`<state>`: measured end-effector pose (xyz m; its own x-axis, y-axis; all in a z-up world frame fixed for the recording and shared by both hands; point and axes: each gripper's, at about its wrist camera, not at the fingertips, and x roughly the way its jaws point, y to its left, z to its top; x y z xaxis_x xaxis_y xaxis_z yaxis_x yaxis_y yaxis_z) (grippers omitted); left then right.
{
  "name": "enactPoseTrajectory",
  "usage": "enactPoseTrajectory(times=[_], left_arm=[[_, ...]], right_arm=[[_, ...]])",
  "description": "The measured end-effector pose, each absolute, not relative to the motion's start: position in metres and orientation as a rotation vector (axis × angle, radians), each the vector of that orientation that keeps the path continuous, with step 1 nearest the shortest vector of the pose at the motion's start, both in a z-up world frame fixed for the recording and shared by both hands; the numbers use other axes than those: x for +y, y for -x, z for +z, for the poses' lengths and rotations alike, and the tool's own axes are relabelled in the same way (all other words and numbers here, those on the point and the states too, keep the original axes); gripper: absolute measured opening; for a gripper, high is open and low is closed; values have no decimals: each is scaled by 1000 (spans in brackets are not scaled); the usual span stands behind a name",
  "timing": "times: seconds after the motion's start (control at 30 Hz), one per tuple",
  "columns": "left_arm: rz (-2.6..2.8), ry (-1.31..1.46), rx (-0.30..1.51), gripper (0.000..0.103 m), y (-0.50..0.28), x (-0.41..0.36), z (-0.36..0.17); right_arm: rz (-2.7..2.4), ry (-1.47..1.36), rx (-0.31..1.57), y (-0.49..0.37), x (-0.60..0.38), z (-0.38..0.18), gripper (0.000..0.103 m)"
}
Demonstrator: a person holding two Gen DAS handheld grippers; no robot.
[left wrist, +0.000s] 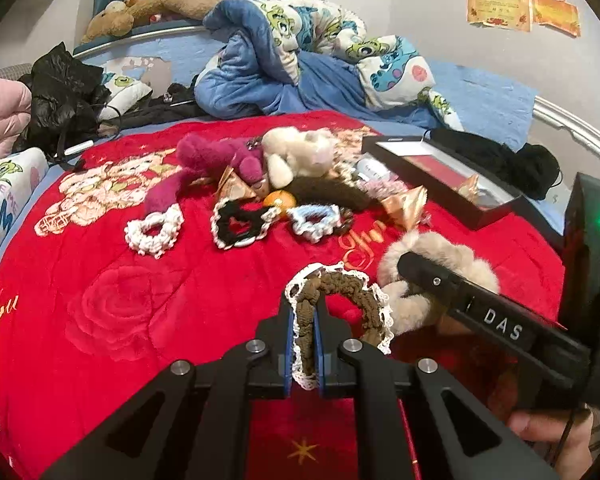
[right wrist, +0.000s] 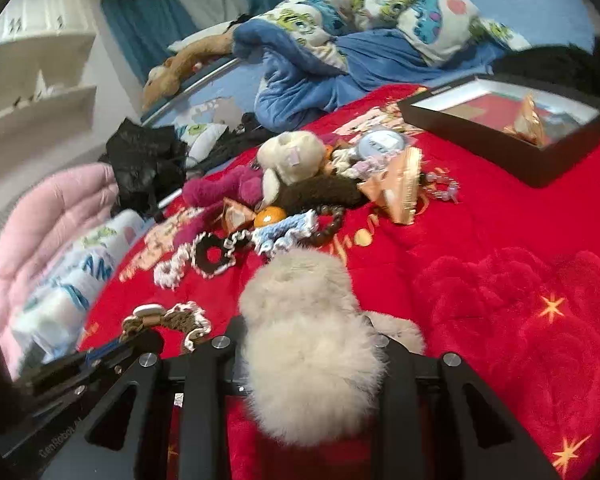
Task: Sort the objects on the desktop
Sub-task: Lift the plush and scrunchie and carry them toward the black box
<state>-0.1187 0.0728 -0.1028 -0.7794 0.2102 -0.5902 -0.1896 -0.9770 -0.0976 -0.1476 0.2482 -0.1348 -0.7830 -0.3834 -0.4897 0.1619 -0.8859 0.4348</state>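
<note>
Roughly six scrunchies (left wrist: 342, 304), one box (left wrist: 444, 178)

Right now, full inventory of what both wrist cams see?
brown scrunchie: 1, brown with white lace, in left tool
fluffy scrunchie: 1, beige fur, in right tool
crochet scrunchies: 3, white, black-white, blue-white, in a row mid-blanket
plush toys: 2, magenta and cream, behind the row
orange ball: 1, by the toys
black box: 1, open, right of the pile
red blanket: 1, under everything
left tool: shut on brown scrunchie
right tool: shut on fluffy scrunchie
hand: 1, lower right
</note>
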Motion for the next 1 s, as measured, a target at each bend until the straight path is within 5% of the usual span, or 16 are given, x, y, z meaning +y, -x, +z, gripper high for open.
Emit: enactPoseTrajectory(times=[1.0], left_arm=[[2527, 887, 40, 9, 52, 235, -82]], right_arm=[[-2922, -721, -484, 51, 395, -79, 29]])
